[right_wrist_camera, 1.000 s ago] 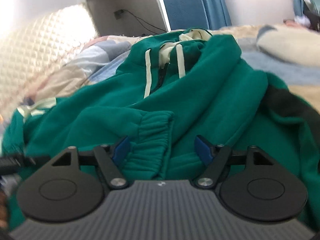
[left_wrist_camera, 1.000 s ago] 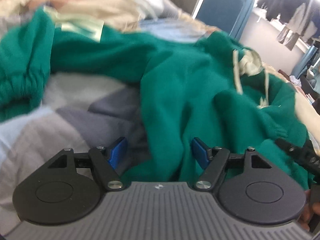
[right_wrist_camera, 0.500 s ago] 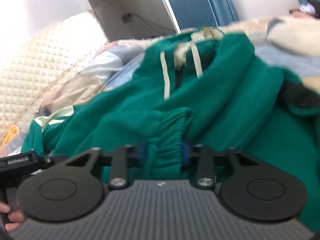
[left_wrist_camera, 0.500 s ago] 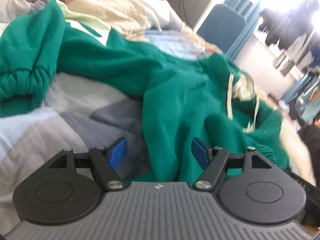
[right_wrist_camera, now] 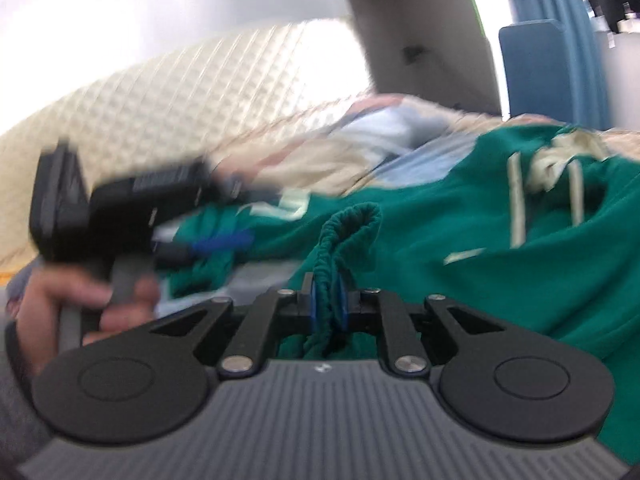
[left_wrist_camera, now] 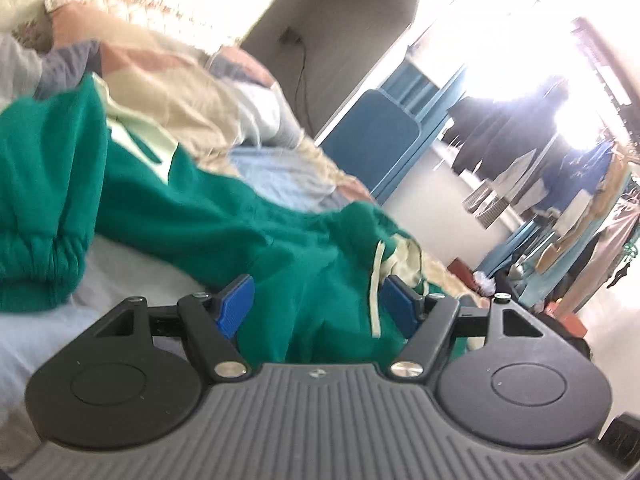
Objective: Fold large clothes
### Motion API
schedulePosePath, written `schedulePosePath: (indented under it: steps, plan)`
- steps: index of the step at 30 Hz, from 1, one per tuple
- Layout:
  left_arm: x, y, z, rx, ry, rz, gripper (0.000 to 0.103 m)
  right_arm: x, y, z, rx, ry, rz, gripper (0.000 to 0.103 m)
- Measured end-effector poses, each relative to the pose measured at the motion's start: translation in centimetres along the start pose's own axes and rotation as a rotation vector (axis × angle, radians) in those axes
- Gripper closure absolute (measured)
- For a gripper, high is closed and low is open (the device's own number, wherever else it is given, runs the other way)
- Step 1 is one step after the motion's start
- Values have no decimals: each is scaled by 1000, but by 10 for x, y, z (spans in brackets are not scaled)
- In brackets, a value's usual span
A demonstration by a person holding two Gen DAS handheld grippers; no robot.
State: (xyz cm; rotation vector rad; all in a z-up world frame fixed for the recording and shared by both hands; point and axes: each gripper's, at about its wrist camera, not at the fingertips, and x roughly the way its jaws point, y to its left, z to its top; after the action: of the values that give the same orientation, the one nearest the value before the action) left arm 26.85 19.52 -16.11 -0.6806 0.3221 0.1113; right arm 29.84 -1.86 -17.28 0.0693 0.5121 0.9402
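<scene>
left wrist: our left gripper (left_wrist_camera: 316, 306) gapes wide, one green hoodie (left_wrist_camera: 224, 216) bunched between and ahead of its two blue pads (left_wrist_camera: 234, 306). right wrist: our right gripper (right_wrist_camera: 326, 300) pinches one ribbed cuff (right_wrist_camera: 352, 224); two drawstrings (right_wrist_camera: 516, 204) ahead-right.

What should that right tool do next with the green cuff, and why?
Probably draw the sleeve cuff across the green hoodie. The right tool is shut on the cuff, while the left tool is open with hoodie fabric between its fingers.
</scene>
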Motion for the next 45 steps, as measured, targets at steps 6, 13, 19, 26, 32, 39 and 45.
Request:
schedulePosePath:
  steps: [6, 13, 19, 26, 32, 39, 45]
  plan:
    - [-10, -9, 1, 39, -18, -57, 27, -7, 4, 4, 27, 15, -13, 51]
    - [-7, -15, -8, 51, 22, -79, 27, -49, -19, 21, 132, -66, 6, 40]
    - [3, -28, -24, 101, 86, -104, 27, -81, -80, 34, 286, -170, -170, 40]
    - [19, -45, -45, 164, 148, -123, 27, -59, -198, 7, 612, -105, -448, 39]
    - [26, -47, -55, 196, 159, -126, 27, -20, -252, -6, 758, -78, -413, 38]
    - [41, -46, -59, 193, 158, -120, 27, 14, -256, 34, 576, -25, -345, 87]
    - [50, -52, -67, 229, 168, -109, 27, -26, -288, 52, 562, -192, -396, 91]
